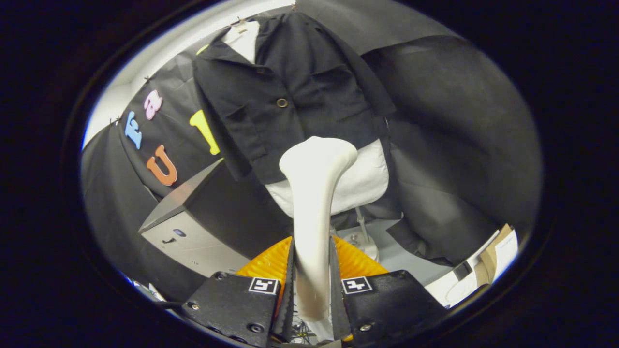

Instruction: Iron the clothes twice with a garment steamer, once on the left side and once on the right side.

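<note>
Gripping the white garment steamer (314, 203) by its handle, the gripper (312, 270) has both fingers clamped tight on it. Its head sits just short of the dark jacket (290, 92) on the mannequin, near the hem. I'd square it flat, then glide slowly up one side.

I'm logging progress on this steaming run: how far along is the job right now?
Done: the hand-held gripper is shut on the garment steamer, both fingers pressing its handle. In hand: the steamer head is raised in front of the dark jacket on the mannequin, near its hem. Whether it touches the fabric is unclear. Left: nothing shows that either side's pass is done.
</note>
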A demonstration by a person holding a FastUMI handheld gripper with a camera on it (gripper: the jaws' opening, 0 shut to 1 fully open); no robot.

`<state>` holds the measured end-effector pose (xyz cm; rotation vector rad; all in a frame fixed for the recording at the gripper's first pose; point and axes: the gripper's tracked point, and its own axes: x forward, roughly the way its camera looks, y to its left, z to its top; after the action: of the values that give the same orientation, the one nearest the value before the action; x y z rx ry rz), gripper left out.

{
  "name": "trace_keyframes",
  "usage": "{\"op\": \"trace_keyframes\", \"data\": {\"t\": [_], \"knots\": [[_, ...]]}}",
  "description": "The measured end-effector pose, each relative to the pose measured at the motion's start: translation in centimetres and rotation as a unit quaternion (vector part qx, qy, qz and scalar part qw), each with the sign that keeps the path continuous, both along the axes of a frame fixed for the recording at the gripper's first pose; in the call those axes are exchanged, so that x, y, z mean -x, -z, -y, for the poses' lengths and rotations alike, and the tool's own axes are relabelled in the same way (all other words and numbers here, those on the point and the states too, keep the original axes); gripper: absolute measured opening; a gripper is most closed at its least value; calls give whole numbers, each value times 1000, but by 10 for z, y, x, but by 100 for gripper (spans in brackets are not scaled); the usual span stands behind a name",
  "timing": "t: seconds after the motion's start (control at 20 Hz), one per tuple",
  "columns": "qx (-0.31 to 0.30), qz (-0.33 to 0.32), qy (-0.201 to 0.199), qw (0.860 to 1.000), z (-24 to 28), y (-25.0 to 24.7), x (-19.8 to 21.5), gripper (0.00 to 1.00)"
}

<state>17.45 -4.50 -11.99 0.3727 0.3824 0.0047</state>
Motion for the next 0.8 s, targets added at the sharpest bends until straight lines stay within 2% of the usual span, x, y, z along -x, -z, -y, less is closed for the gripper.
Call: {"op": "trace_keyframes", "data": {"t": [0.25, 0.4, 0.8], "knots": [[43, 40, 10, 998, -66, -25, 54, 35], [72, 69, 7, 995, -90, -47, 72, 34], [93, 162, -56, 981, -120, -126, 96, 35]]}}
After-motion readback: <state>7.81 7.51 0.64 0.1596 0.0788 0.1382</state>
